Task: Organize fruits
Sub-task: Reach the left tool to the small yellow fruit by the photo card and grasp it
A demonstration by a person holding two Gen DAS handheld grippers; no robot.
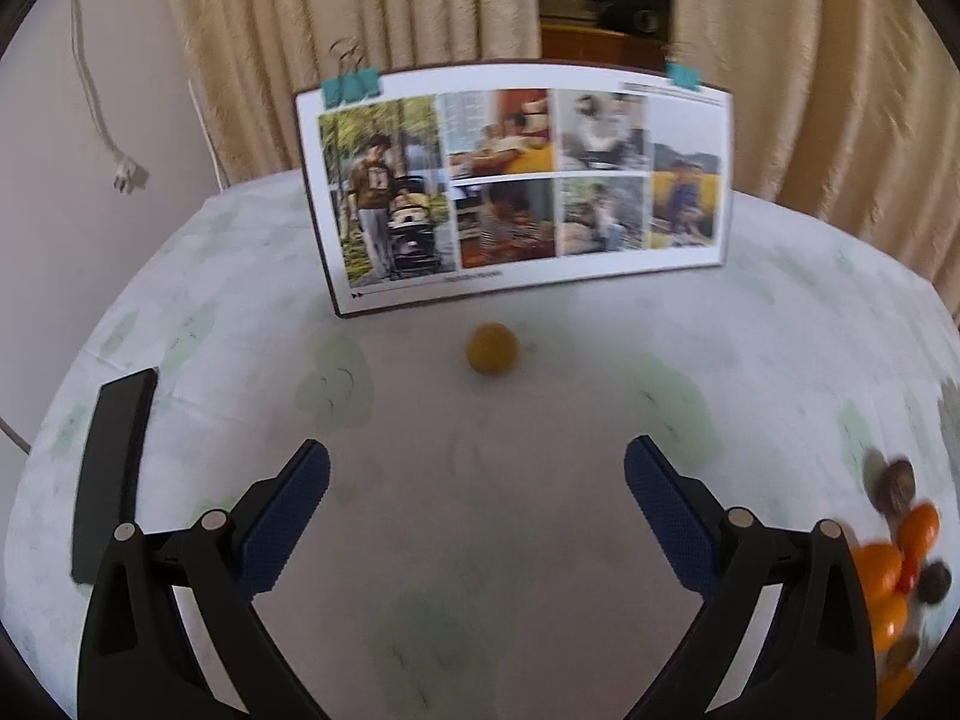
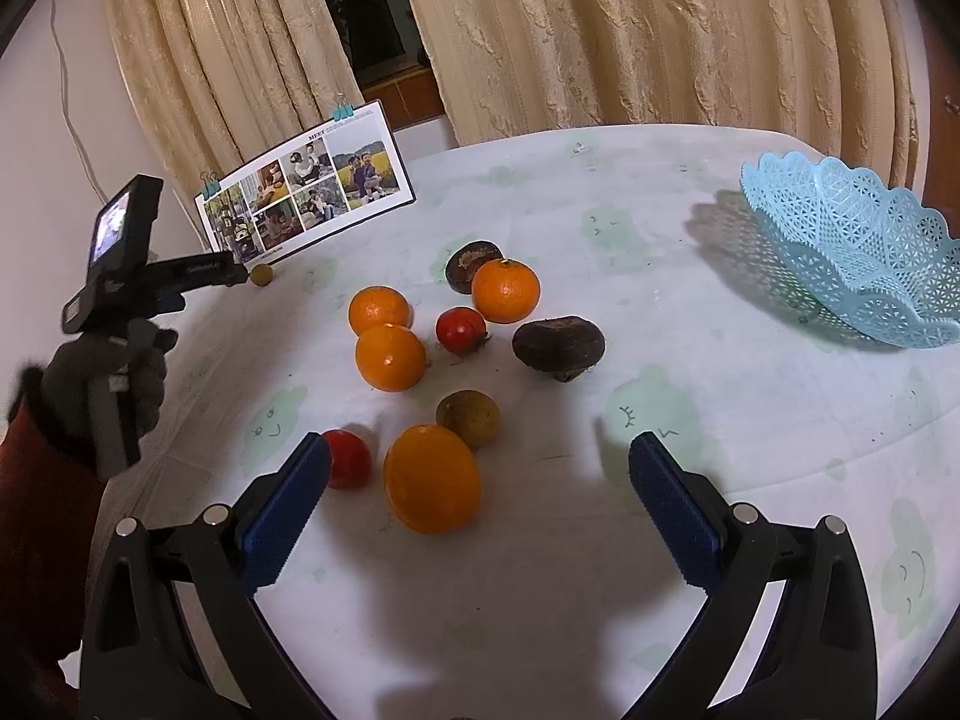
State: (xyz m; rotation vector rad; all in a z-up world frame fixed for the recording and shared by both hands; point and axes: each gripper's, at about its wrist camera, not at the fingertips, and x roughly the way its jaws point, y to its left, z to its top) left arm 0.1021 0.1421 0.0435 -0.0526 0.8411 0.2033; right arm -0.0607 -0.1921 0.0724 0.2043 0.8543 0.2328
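A small yellow-brown fruit (image 1: 492, 348) lies alone before the photo board, well ahead of my open left gripper (image 1: 477, 480). That same fruit (image 2: 261, 274) shows small in the right wrist view, just past the left gripper's fingers (image 2: 207, 276). My right gripper (image 2: 480, 474) is open, with a large orange (image 2: 432, 478) between its fingers and a red fruit (image 2: 348, 458) by the left finger. Beyond lie a brownish round fruit (image 2: 468, 418), several oranges (image 2: 390, 357), a red fruit (image 2: 460, 330) and two dark brown fruits (image 2: 558, 345). A light blue lace basket (image 2: 864, 252) stands empty at the far right.
A photo board (image 1: 516, 186) held by teal clips stands at the back of the round table (image 1: 540, 540). Curtains (image 2: 600, 30) hang behind. A gloved hand (image 2: 114, 384) holds the left gripper. A dark flat object (image 1: 114, 468) lies at the table's left. A cord with a plug (image 1: 129, 174) hangs on the wall.
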